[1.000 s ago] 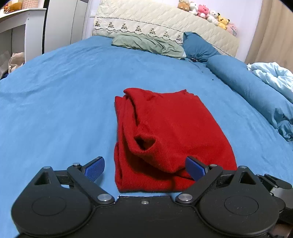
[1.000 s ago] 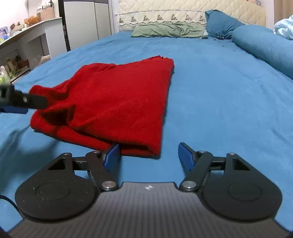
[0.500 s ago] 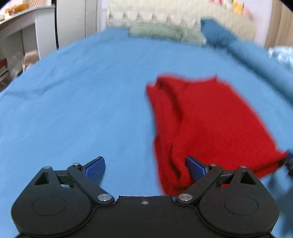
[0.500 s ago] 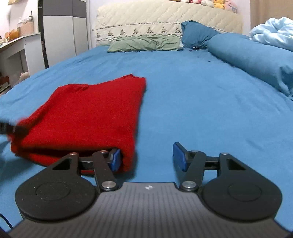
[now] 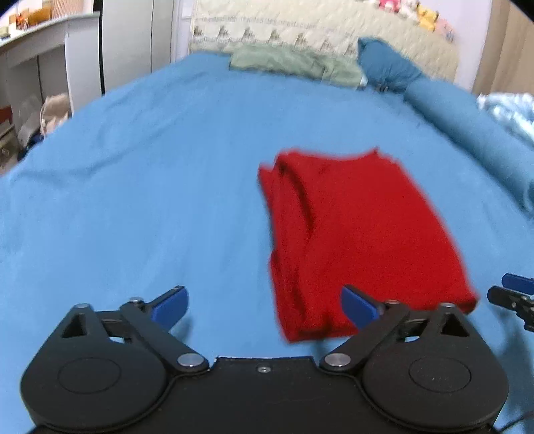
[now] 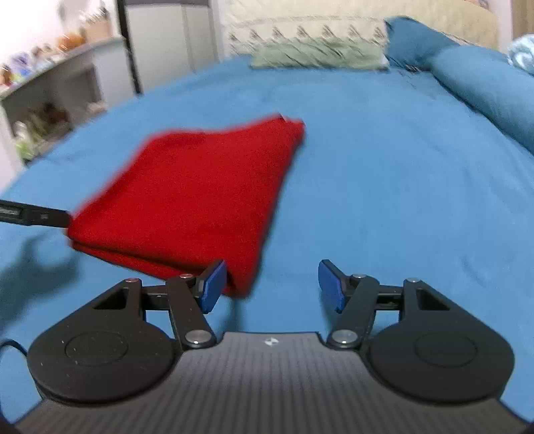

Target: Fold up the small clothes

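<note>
A red garment (image 5: 353, 233) lies folded into a flat, roughly rectangular stack on the blue bedsheet (image 5: 133, 200), thick doubled edges along its left side. The bed fills most of both views, with a cream quilted headboard (image 5: 317, 30), a rolled blue duvet (image 6: 484, 86) and a green pillow (image 5: 293, 63) behind. The left gripper (image 5: 263, 307) and right gripper (image 6: 270, 283) both stand spread wide, empty, at the garment's near edge.

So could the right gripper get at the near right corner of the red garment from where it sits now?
Probably yes. The right gripper has its jaws open, and the red garment has its near corner right beside the left one. Only bare blue bedsheet lies around it, and the left gripper is off to the other side.
</note>
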The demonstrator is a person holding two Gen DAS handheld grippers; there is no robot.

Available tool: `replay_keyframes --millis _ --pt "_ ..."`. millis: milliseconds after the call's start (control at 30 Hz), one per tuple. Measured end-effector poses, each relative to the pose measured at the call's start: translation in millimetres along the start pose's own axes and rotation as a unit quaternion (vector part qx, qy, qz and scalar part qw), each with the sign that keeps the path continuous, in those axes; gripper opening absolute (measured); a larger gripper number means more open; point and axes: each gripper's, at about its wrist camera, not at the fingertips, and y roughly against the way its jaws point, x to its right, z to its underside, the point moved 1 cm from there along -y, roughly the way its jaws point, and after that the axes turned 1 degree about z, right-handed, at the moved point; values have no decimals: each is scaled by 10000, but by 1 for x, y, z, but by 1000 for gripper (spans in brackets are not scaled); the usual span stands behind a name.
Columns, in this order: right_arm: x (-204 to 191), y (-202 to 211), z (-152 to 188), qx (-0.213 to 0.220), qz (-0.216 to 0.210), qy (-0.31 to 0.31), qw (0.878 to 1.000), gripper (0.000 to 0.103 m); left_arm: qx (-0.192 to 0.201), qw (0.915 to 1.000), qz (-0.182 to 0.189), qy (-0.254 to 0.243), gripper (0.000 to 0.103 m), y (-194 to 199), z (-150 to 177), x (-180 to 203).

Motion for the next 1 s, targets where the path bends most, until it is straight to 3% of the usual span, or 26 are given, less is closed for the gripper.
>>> replay_keyframes --millis 133,233,367,567,667,733,800,867,933,1000 --pt "11 21 -43 157 -246 -192 9994 103 84 9995 266 133 103 3 -37 6" --pt "22 10 -77 -4 -608 -633 9961 103 -82 9988 316 360 103 -17 -63 5" --pt "26 -24 -106 -439 -663 -890 9929 103 -247 9980 477 324 103 -42 -88 8" --pt "30 -88 -105 -1072 -828 -1368 9813 103 -698 9945 667 403 98 -86 -94 -2" --pt "31 -107 -97 -1075 -827 -1481 9796 103 -961 9918 731 417 93 -106 -87 -6" --pt "32 -116 -92 -1045 -797 -1528 9795 103 -1081 9909 728 329 84 -115 -80 -6" --pt "33 -124 -87 -1095 -838 -1608 9773 97 -1111 9899 818 311 83 -121 -73 -7" --pt "32 -131 -82 -1170 -889 -1635 9755 84 -1035 9891 978 376 75 -123 -70 -8" --pt "30 -137 -80 -1181 -947 -1657 9745 80 -985 9878 1142 387 50 -122 -69 -6" --pt "27 -139 -80 -1167 -1043 -1701 9729 70 -916 9894 1088 283 39 -121 -71 2"
